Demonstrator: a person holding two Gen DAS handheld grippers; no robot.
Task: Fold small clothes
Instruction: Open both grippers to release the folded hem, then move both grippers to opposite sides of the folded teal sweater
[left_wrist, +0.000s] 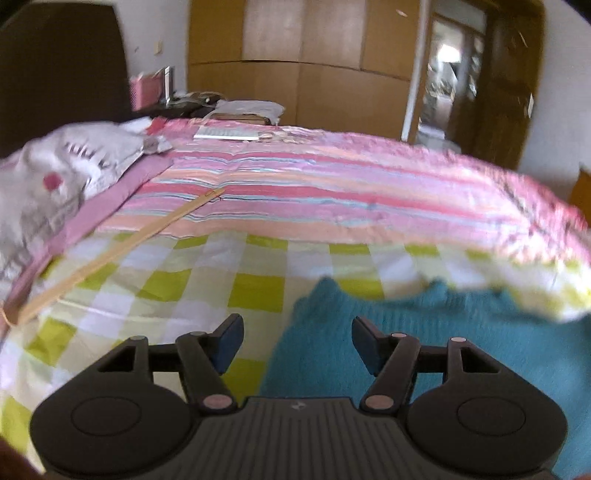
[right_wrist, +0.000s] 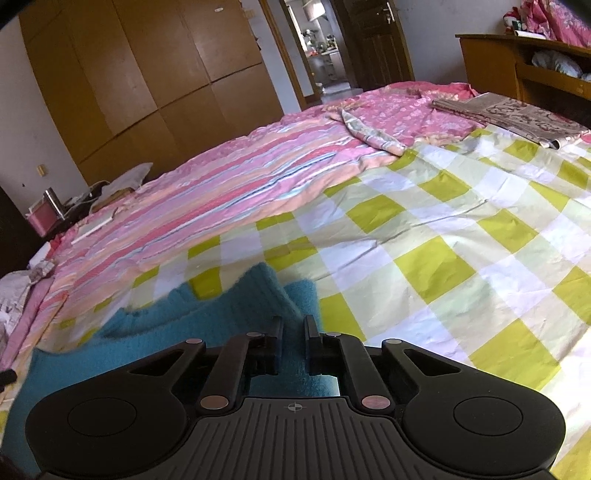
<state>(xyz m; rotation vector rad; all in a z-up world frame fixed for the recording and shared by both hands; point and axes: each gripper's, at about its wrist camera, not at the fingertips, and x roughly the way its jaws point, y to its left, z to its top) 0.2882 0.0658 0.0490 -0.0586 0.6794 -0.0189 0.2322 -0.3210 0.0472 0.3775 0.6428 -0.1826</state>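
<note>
We work on a bed spread with a green-and-white checked sheet (right_wrist: 436, 266), which meets a pink striped quilt (left_wrist: 295, 192) farther back. A tall wooden wardrobe (left_wrist: 306, 62) fills the wall behind, with an open doorway (right_wrist: 325, 51) beside it leading into a brighter room we can barely read. A grey patterned pillow (left_wrist: 55, 173) sits at the head end, and a pale wooden stick (left_wrist: 122, 247) lies slanted across sheet and quilt. A folded brown patterned cloth (right_wrist: 517, 114) rests at the far corner in the right wrist view.

The teal knitted garment (left_wrist: 424, 339) lies on the checked sheet just ahead of us. Our left gripper (left_wrist: 297, 343) stands released above its edge, jaws apart and holding nothing. Our right gripper (right_wrist: 293, 343) is clenched on a raised fold of the knit, which stands up between the fingers.

The left view is smeared with motion; the garment's near part is cut off by both gripper bodies, so its full shape is unclear
</note>
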